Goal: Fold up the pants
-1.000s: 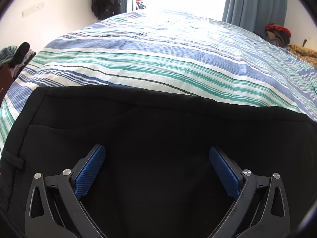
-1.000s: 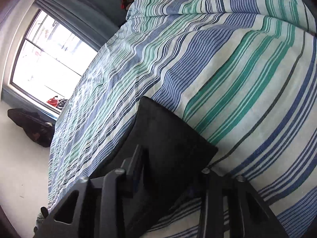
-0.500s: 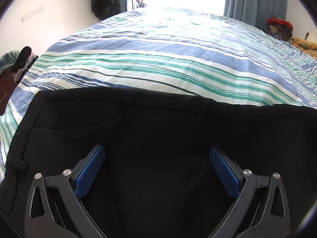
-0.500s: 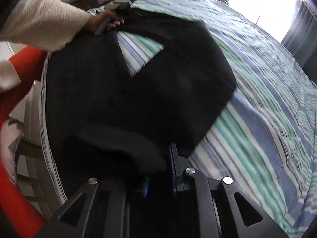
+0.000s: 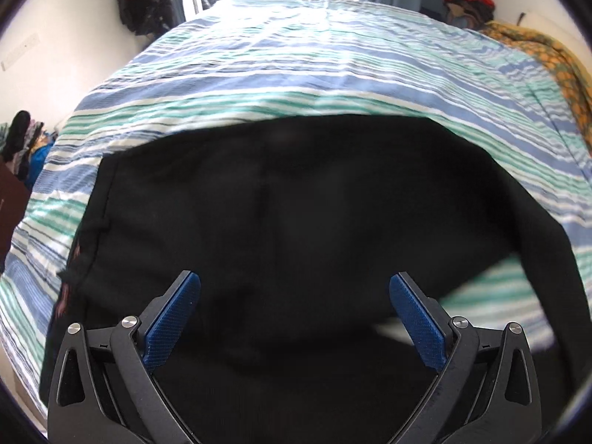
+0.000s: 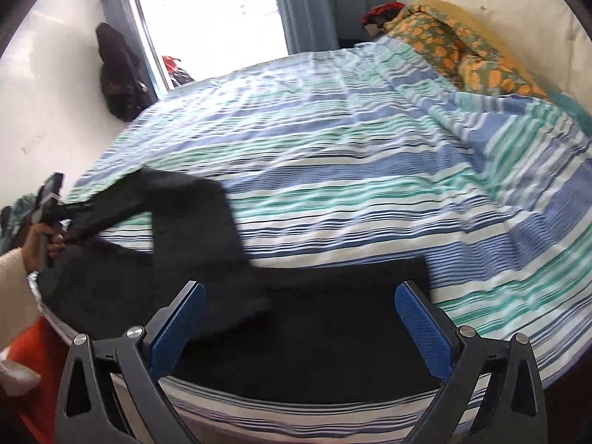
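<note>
The black pants [image 5: 296,222] lie on the striped bed sheet [image 5: 333,55], with one leg doubled over toward the waist [image 6: 192,214]. My left gripper [image 5: 294,278] hovers over the pants, open, its blue pads clear of the cloth. My right gripper [image 6: 301,288] is opening its jaws wide above the pants [image 6: 333,318] near the bed's front edge; the cloth lies below them and the pads do not press it. In the right wrist view the left gripper [image 6: 50,199] shows at far left in a hand, at the waist end.
A floral blanket [image 6: 462,48] is bunched at the bed's far right. Dark clothes [image 6: 118,77] hang on the wall by the bright window. A cream sleeve [image 6: 14,277] and red cloth [image 6: 33,370] are at the left edge. The striped sheet [image 6: 370,166] spreads beyond the pants.
My right gripper, shut on a pant leg end before, swung it over toward the waist and now stands open. The left gripper has pulled back and up, so more of the pants shows.
</note>
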A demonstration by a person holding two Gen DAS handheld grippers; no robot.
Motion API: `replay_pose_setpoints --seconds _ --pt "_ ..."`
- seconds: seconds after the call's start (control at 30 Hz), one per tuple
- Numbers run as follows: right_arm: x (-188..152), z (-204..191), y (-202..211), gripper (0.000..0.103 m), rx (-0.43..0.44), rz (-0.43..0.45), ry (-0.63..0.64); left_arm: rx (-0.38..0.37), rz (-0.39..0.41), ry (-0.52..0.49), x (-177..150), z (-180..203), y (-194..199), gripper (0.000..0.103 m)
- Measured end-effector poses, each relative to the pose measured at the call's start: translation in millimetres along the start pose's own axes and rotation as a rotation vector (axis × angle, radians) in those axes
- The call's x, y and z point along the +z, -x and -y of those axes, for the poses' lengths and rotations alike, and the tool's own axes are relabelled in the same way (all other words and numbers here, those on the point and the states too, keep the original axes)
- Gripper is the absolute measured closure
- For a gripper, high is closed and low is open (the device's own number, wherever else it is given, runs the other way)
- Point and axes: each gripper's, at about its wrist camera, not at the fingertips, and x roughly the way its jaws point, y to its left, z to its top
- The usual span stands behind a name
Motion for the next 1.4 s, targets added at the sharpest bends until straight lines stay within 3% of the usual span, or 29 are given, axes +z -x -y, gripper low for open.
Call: replay_pose_setpoints --seconds 0.1,0.17,0.2,0.27,0.3,0.37,0.47,0.5,0.6,0.67,0.73,0.77,0.8,0.87,0.97,1.07,1.1,1.13,1.17,1.2,1.33,1.4 --pt "-31.3 -78.3 -45.2 0.002 0.316 -0.015 -0.124 -0.036 0.009 -0.035 -61.4 16.8 29.4 0.001" --pt "-50.1 -126.5 -89.9 0.002 0.446 -0.081 -0.175 -0.027 0.003 -0.037 -94.6 21.9 35.7 0.001" --pt "-57.7 -147.2 -109.7 0.002 0.448 -0.120 -0.157 -0.017 -0.016 -0.029 -107.2 21.7 34.2 0.001" --pt "-71.2 -164.9 -135.1 0.007 0.348 -0.197 -0.095 0.024 -0.013 -0.015 -127.1 13.2 33.3 0.001" --pt "-75.2 -160.3 -136.0 0.010 0.284 -0.189 -0.058 0.052 0.007 -0.016 -133.1 7.2 35.4 0.000" --pt "-79.4 -126.2 -120.1 0.011 0.116 -0.110 -0.065 0.064 0.021 -0.016 -137.1 -9.0 40.2 0.000" --pt "-82.2 -50.6 -86.7 0.010 -0.141 -0.038 -0.234 0.122 0.041 0.035 -137.8 -38.6 42.9 0.000" --pt "-82.6 -38.3 -75.2 0.010 -0.180 -0.020 -0.271 0.129 0.046 0.069 -138.8 -48.1 41.3 0.000" --pt "-80.1 -55.9 -51.6 0.010 -0.095 0.032 -0.254 0.116 0.064 0.120 -139.7 -58.3 37.2 0.000" --pt "-82.3 -95.2 -52.7 0.010 0.074 0.010 -0.193 0.149 0.075 0.108 -141.0 -53.8 34.3 0.000" --pt "-89.0 -129.0 -75.3 0.010 0.295 -0.076 -0.209 0.170 0.088 0.108 -143.0 -50.5 32.2 0.000" --pt "-89.6 -141.6 -90.2 0.010 0.340 -0.113 -0.212 0.175 0.092 0.109 -143.2 -49.6 31.6 0.000" --pt "-90.4 -147.2 -106.0 0.010 0.337 -0.136 -0.222 0.177 0.094 0.111 -142.6 -49.0 30.5 0.000" --pt "-89.9 -126.2 -130.6 0.010 0.251 -0.125 -0.347 0.170 0.094 0.111 -144.0 -54.4 30.9 0.000" --pt "-91.8 -73.1 -119.6 0.011 0.197 0.043 -0.635 0.163 0.097 0.089 -149.0 -54.0 34.5 0.000" --pt "-87.5 -45.4 -109.3 0.011 0.110 0.099 -0.722 0.161 0.085 0.062 -148.9 -52.1 37.5 0.001" --pt "-87.3 -37.7 -109.6 0.016 0.097 0.106 -0.748 0.160 0.076 0.056 -149.0 -50.5 40.0 0.001" --pt "-87.3 -30.7 -110.9 0.028 0.064 0.095 -0.772 0.159 0.066 0.054 -147.7 -48.8 42.5 0.001" --pt "-87.7 -23.5 -112.8 0.069 0.020 0.065 -0.779 0.153 0.056 0.055 -145.2 -47.1 45.0 0.001" --pt "-88.0 -16.0 -114.5 0.087 0.006 0.041 -0.780 0.135 0.049 0.054 -142.2 -44.8 47.9 0.001" --pt "-65.6 -14.9 -83.0 0.087 0.102 0.101 -0.675 -0.031 0.007 0.053 -112.0 -33.1 55.5 0.001" --pt "-44.6 -27.0 -52.1 0.087 0.151 0.154 -0.558 -0.177 -0.048 0.111 -82.7 -30.1 50.7 0.001"
